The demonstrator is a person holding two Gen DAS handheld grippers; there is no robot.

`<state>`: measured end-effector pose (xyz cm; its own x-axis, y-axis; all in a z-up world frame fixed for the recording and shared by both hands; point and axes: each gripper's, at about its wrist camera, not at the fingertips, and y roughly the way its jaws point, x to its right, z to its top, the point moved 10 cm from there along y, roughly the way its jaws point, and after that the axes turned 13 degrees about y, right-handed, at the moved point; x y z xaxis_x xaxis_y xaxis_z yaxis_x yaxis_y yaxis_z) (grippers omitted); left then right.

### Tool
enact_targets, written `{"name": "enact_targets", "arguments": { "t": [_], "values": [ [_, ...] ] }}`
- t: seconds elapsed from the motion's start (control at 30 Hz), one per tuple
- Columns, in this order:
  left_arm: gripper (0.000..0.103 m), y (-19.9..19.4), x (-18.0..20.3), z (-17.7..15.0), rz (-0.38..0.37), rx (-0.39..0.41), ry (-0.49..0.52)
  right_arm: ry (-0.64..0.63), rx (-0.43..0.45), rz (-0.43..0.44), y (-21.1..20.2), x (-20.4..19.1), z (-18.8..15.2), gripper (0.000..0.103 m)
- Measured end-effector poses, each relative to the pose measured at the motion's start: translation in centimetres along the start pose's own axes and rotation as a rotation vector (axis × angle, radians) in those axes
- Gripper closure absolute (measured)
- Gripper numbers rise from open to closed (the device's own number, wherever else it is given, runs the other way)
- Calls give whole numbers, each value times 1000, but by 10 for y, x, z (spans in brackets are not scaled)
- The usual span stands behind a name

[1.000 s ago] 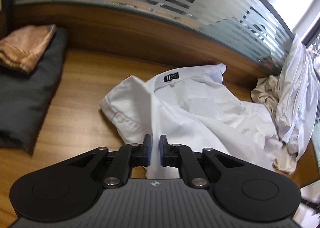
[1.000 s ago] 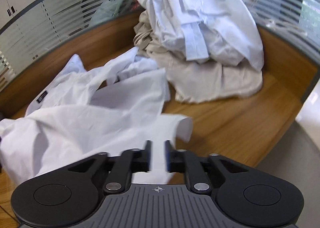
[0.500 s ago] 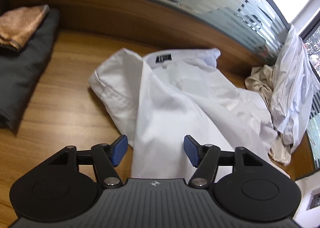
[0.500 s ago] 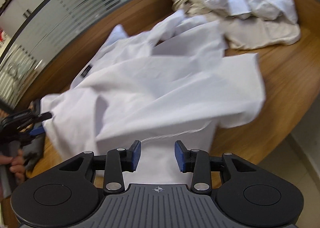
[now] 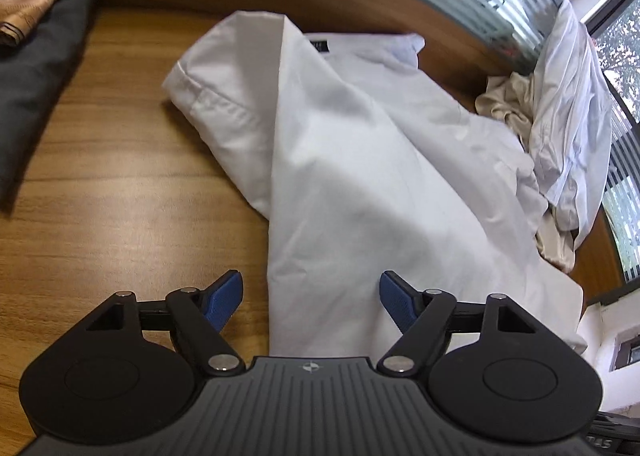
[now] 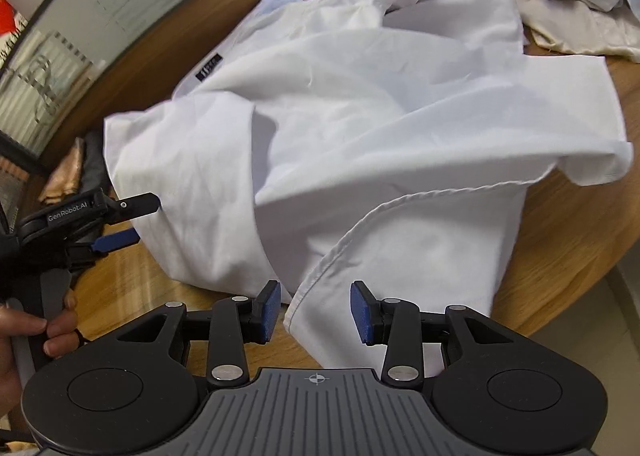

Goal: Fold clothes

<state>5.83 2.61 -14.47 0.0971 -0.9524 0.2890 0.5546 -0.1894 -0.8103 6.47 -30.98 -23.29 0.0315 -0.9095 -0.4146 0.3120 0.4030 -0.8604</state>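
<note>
A white shirt [image 5: 360,160] lies spread and rumpled on the wooden table [image 5: 120,176], its collar label [image 5: 319,45] at the far side. My left gripper [image 5: 311,290] hovers over the shirt's near edge, its jaws opening wide; cloth lies below them, untouched by the blue pads. In the right wrist view the shirt [image 6: 360,116] fills the middle. My right gripper [image 6: 316,308] is open with the stitched hem between its pads, not pinched. The left gripper [image 6: 120,220] shows at the shirt's left edge, held by a hand [image 6: 48,332].
A heap of white and beige clothes [image 5: 560,104] sits at the table's far right. At the far left a tan folded cloth [image 5: 28,4] rests on a dark folded garment [image 5: 32,56]. A wooden ledge and striped glass run behind. The table edge [image 6: 580,256] curves close on the right.
Both grippers let go of the white cloth they pinched and opened. The shirt dropped flatter onto the table. Both cameras came lower and closer to it; the right one swung left.
</note>
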Motion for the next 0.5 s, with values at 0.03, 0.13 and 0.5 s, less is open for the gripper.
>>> {"name": "enact_targets", "arguments": {
  "t": [0.03,0.13,0.5],
  "values": [
    [39,1,1,0,-10,-1,4,-2,-1,-18,5,-1,-1,62],
    [94,7,6,0,-30,-15,16,26,7,-54,18,-1,-2,61],
    [103,-22,15,47,-25,148,36,111,44,-157,36,30,-4,101]
  ]
}}
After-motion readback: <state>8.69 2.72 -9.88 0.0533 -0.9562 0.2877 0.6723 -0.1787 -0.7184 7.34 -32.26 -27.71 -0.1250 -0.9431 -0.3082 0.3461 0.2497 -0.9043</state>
